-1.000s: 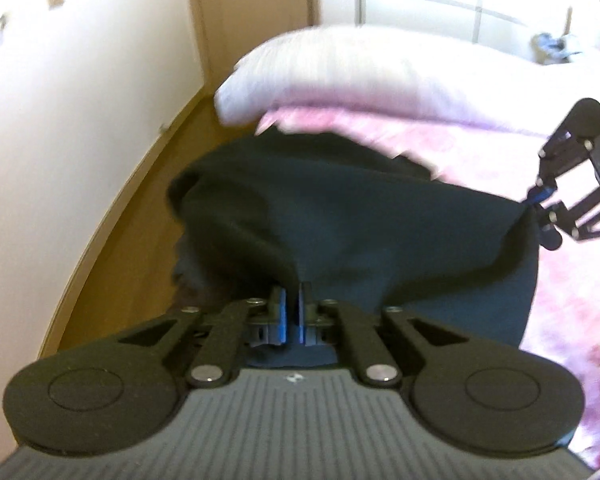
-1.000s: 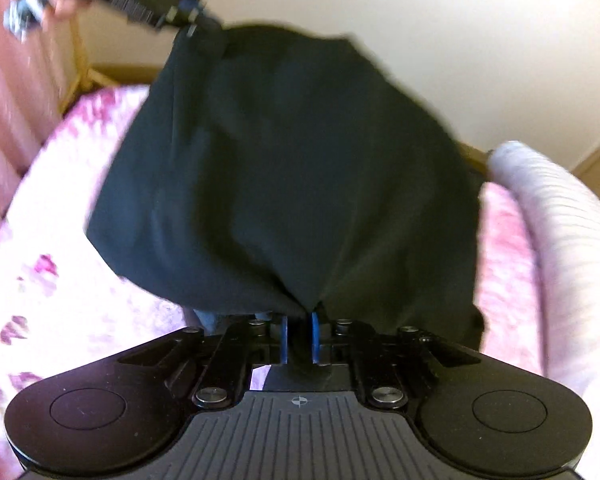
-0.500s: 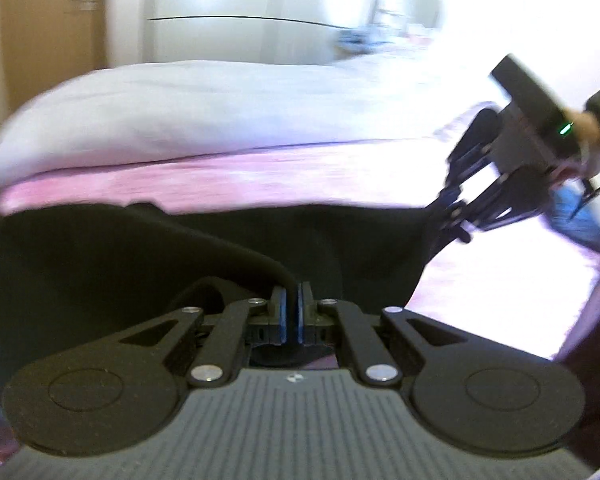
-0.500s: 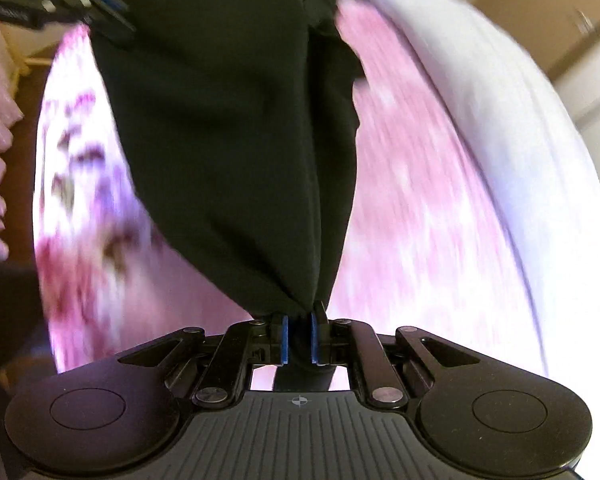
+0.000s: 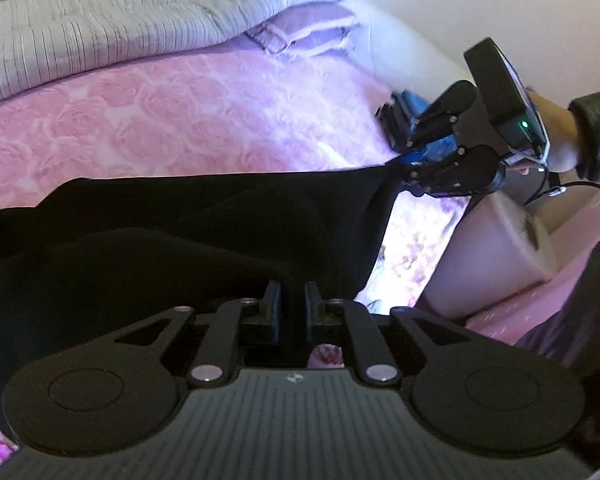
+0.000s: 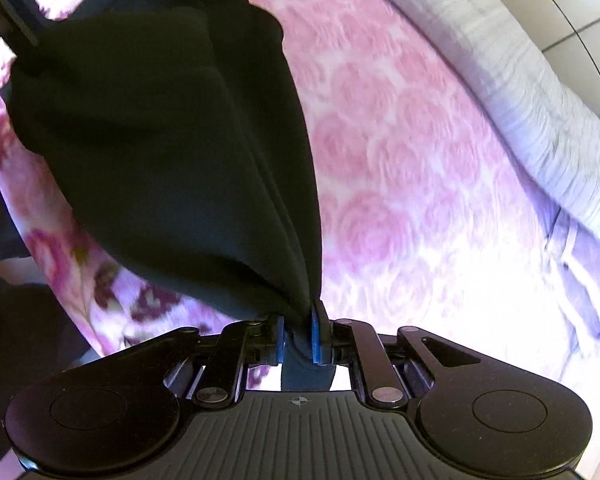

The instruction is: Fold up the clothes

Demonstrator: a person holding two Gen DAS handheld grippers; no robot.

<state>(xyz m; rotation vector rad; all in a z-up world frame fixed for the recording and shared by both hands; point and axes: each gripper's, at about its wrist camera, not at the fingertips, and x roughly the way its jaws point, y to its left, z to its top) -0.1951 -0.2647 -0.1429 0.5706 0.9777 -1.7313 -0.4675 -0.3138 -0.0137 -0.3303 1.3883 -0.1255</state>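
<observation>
Left gripper (image 5: 292, 310): fingers have just been easing apart, black garment (image 5: 188, 232) between them; a slight gap shows and pad contact is unclear, so can't tell if the grip holds. Garment was hanging beside the bed a second ago; now it's stretched over the pink rose bedspread (image 5: 172, 120), below the grey quilt (image 5: 120, 28). Right gripper (image 6: 298, 338): fingers have also just been opening a little, but the pads remain clamped on a bunched corner. Looks like the lay-down before folding.

Black garment (image 5: 180, 232) cut off at left edge, hiding bedspread (image 5: 160, 120) beneath, sleeve (image 5: 598, 132) cropped right
</observation>
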